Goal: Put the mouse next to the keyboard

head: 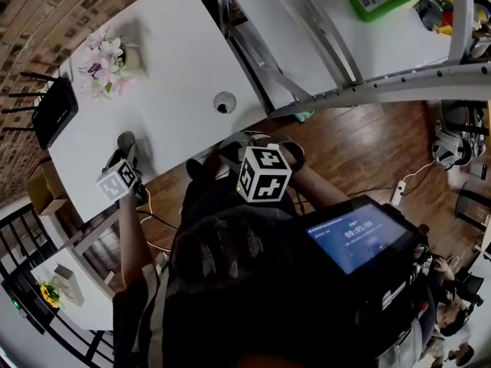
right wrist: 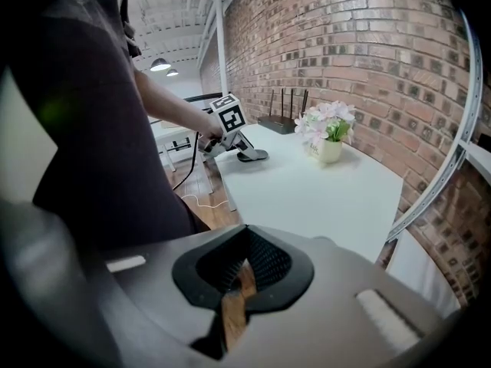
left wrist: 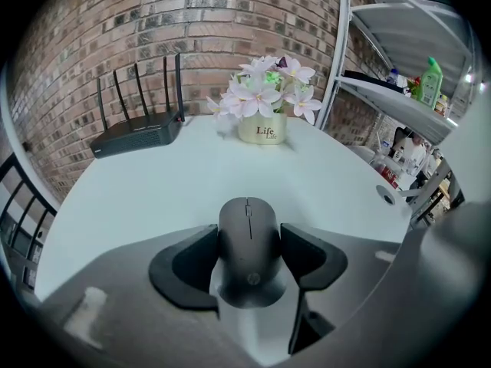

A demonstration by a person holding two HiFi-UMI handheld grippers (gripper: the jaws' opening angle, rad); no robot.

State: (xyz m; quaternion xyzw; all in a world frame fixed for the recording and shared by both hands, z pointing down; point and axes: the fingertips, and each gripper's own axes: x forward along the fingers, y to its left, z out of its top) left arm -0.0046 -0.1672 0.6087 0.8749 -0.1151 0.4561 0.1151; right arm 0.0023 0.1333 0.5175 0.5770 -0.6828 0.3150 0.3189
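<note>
A: Where is the mouse?

B: The black mouse [left wrist: 247, 232] sits between the jaws of the left gripper [left wrist: 248, 261]. Both pads press on its flanks, and its wheel end points away from the gripper.

A: Is it on the table?

B: It is at the near edge of the white table [left wrist: 176, 194]. The right gripper view shows it low at the surface, but I cannot tell whether it touches.

A: And the other gripper?

B: The right gripper [right wrist: 236, 280] has its jaws closed together with nothing in them; only a sliver of wood shows past them. It is off the table, close to the person's body, above the wooden floor [head: 360, 144].

A: What else is on the table?

B: On the far side, by the brick wall [left wrist: 230, 21], stands a black router [left wrist: 138, 134] with four upright antennas. To its right is a cream pot of pink and white flowers [left wrist: 263, 106]. The two are apart from each other and well apart from the mouse. A round cable hole [head: 224, 103] lies toward the table's right edge.

A: And beside the table?

B: A metal shelf rack [left wrist: 399, 98] stands on the right, with a green bottle [left wrist: 430, 81] on it.
</note>
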